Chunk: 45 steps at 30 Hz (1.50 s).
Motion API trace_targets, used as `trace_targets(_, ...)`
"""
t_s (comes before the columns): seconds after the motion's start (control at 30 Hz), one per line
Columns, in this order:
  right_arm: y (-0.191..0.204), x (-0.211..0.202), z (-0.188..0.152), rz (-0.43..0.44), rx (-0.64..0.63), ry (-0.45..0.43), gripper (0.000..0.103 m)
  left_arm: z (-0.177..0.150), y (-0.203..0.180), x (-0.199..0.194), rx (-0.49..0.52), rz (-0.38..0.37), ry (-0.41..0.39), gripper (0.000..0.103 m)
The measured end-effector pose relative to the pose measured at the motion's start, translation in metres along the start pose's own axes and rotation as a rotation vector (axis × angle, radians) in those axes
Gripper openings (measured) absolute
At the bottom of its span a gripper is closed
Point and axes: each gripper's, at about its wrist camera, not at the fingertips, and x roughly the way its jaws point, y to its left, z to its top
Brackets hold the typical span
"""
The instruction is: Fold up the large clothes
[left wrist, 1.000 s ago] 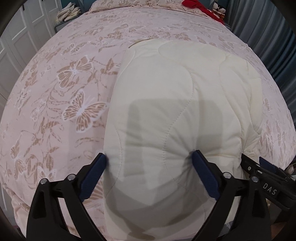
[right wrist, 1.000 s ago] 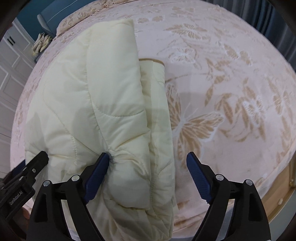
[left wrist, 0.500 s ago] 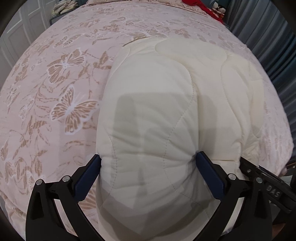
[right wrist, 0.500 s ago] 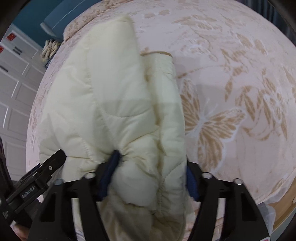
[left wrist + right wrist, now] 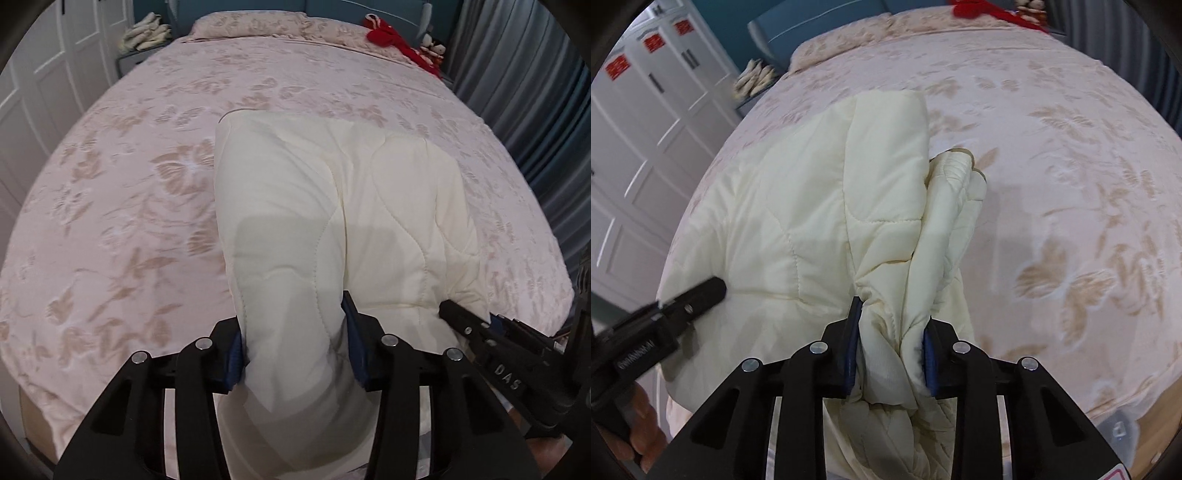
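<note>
Cream quilted jacket lay on the bed, long axis running near to far. Left gripper and right gripper had just been closing, both clamped on its near hem; free end lay far, straight ahead.

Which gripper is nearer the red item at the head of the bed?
Right. The red item lies toward the right gripper's side; the left gripper clamps the jacket further from it.
</note>
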Motion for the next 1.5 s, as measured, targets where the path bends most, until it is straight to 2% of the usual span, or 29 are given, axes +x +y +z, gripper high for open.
trace_targets(0.13, 0.010, 0.018, -0.013, -0.033, -0.024, 0.035, 0.029, -0.016, 0.012, 0.016, -0.014, 0.011, 0.053, 0.045)
trace_targets(0.2, 0.009, 0.020, -0.016, -0.039, -0.024, 0.046, 0.035, -0.022, 0.014, 0.021, -0.007, 0.026, 0.055, 0.048)
trace_targets(0.23, 0.005, 0.020, -0.017, -0.041, -0.014, 0.052, 0.041, -0.024, 0.014, 0.023, -0.002, 0.033, 0.055, 0.051)
trace_targets(0.27, 0.000, 0.020, -0.018, -0.037, 0.002, 0.057, 0.048, -0.026, 0.014, 0.024, -0.001, 0.041, 0.055, 0.054)
trace_targets(0.33, -0.013, 0.013, -0.016, -0.006, 0.061, 0.064, 0.053, -0.026, 0.014, 0.023, 0.000, 0.043, 0.054, 0.058)
trace_targets(0.4, -0.026, 0.001, -0.014, 0.019, 0.099, 0.049, 0.054, -0.023, 0.016, 0.016, -0.014, 0.040, 0.044, 0.063)
trace_targets(0.57, -0.028, -0.032, 0.002, 0.022, 0.128, -0.052, 0.054, -0.007, 0.016, -0.009, 0.007, 0.073, -0.043, 0.062)
trace_targets(0.67, -0.019, -0.029, 0.030, 0.083, 0.125, -0.055, 0.054, 0.010, 0.013, -0.009, 0.007, 0.077, -0.058, 0.062)
trace_targets(0.77, -0.002, -0.012, 0.054, 0.065, 0.085, -0.045, 0.054, 0.021, 0.012, -0.008, -0.003, 0.087, -0.071, 0.062)
trace_targets(0.8, 0.001, -0.004, 0.060, 0.057, 0.079, -0.030, 0.052, 0.026, 0.013, -0.007, -0.007, 0.092, -0.073, 0.062)
trace_targets(0.83, 0.003, 0.007, 0.066, 0.051, 0.080, -0.010, 0.044, 0.029, 0.013, -0.005, -0.010, 0.100, -0.074, 0.062)
trace_targets(0.87, 0.004, 0.017, 0.070, 0.043, 0.081, 0.011, 0.025, 0.033, 0.015, -0.004, -0.014, 0.106, -0.075, 0.062)
trace_targets(0.9, 0.004, 0.025, 0.073, 0.029, 0.077, 0.033, 0.014, 0.037, 0.018, -0.003, -0.024, 0.112, -0.076, 0.062)
trace_targets(0.97, 0.001, 0.030, 0.075, 0.028, 0.074, 0.050, 0.005, 0.044, 0.024, -0.001, -0.043, 0.111, -0.073, 0.062)
trace_targets(1.07, 0.002, 0.009, 0.071, -0.007, 0.038, -0.003, 0.003, 0.050, 0.031, 0.006, -0.050, 0.112, -0.064, 0.062)
trace_targets(1.13, 0.000, 0.006, 0.065, -0.064, 0.024, -0.016, 0.003, 0.050, 0.030, 0.016, -0.047, 0.110, -0.046, 0.062)
trace_targets(1.27, -0.010, 0.044, 0.053, -0.175, 0.014, 0.047, 0.003, 0.046, 0.022, 0.044, -0.047, 0.091, 0.011, 0.063)
trace_targets(1.5, -0.012, 0.080, 0.041, -0.253, -0.032, 0.074, 0.005, 0.041, 0.010, 0.068, -0.018, 0.117, 0.028, 0.064)
